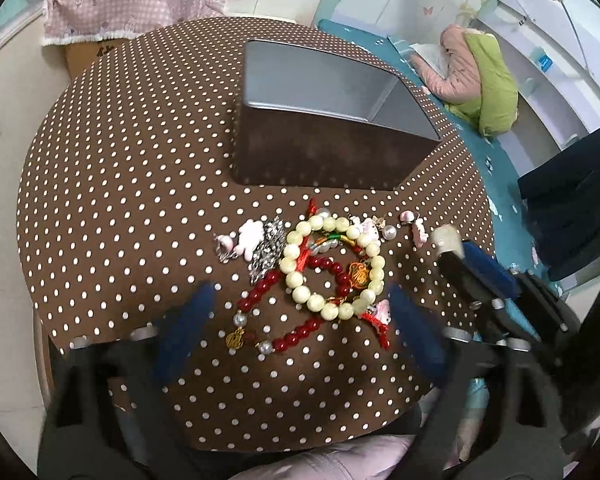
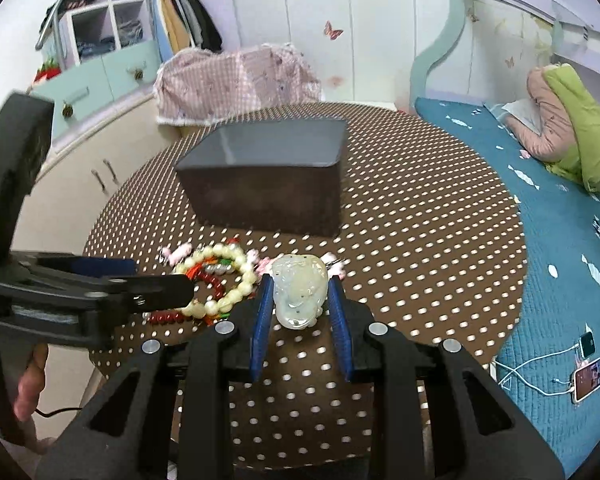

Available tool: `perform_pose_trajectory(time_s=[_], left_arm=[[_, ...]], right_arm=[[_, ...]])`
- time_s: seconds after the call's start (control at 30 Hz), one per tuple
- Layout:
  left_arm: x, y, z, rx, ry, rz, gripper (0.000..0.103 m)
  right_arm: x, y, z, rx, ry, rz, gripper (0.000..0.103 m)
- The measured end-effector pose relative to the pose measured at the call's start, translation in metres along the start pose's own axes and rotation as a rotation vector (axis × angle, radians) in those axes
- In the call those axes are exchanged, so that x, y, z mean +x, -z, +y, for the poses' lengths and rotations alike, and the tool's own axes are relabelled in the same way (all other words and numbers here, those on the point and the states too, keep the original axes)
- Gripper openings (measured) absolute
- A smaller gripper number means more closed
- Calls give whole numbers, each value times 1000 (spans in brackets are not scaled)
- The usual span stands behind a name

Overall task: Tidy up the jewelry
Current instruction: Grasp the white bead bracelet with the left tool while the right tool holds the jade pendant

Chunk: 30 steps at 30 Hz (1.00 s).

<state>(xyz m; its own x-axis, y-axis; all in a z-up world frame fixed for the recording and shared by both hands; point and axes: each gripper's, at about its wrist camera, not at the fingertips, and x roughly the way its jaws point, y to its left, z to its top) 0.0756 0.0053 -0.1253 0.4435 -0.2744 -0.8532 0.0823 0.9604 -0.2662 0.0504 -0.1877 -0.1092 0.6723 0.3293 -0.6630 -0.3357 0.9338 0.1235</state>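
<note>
A green and pink jacket (image 2: 568,128) lies on the blue bed (image 2: 540,264) at right. Two phones (image 2: 588,364) charge near its edge. Far left, clothes (image 2: 184,16) hang in a wardrobe.

A round bench (image 1: 120,168) in a brown cloth with white dots is carrying everything. An open box (image 1: 324,136), dark outside and grey inside, is sitting on it well beyond the fingers. A jewelry heap is lying between the box and the left fingers (image 1: 188,320): a cream bead bracelet (image 1: 332,264), a red bead strand (image 1: 296,332), a sparkly silver piece (image 1: 268,248) and small pink charms (image 1: 248,236).
</note>
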Motion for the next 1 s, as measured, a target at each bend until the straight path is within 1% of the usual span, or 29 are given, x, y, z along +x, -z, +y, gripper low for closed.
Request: perform_pose_trajectory(time_s=[0.03,0.1,0.17,0.3,0.37,0.47,0.6,0.63,0.7,0.77,0.9,1.0], left_arm=[[3,-1,-2,3,-3,11,70],[9,-3,-5,2,5,20,63],[15,-5,-8,6,-3,27,61],[25,-12,-6,-28,-16,46,55],[26,-14,-3,-36,-23,43,46],[27,-16,-4,-30,-33,51,38],[30,-20,-10,12,-78,55,31],[32,-21,-15,38,-111,55,25],[35,-21,-21,63,-149,49,22],[35,-20,-22,67,-146,47,17],[29,-16,-24,77,-136,25,15],[22,-16,-25,85,-124,-8,15]], right_arm=[[-2,-1,-4,6,8,-6,26],[-2,-3,-10,19,10,-8,26],[-2,-2,-16,37,10,-3,26],[3,-2,-20,50,19,11,26],[4,-1,-25,58,17,16,26],[5,-2,-26,58,13,21,26],[7,-2,-26,59,2,26,26],[8,-1,-27,60,-3,31,26],[11,0,-28,65,-4,39,26],[13,1,-27,73,-6,45,26],[14,1,-25,70,-15,47,26],[13,1,-24,70,-19,43,26]])
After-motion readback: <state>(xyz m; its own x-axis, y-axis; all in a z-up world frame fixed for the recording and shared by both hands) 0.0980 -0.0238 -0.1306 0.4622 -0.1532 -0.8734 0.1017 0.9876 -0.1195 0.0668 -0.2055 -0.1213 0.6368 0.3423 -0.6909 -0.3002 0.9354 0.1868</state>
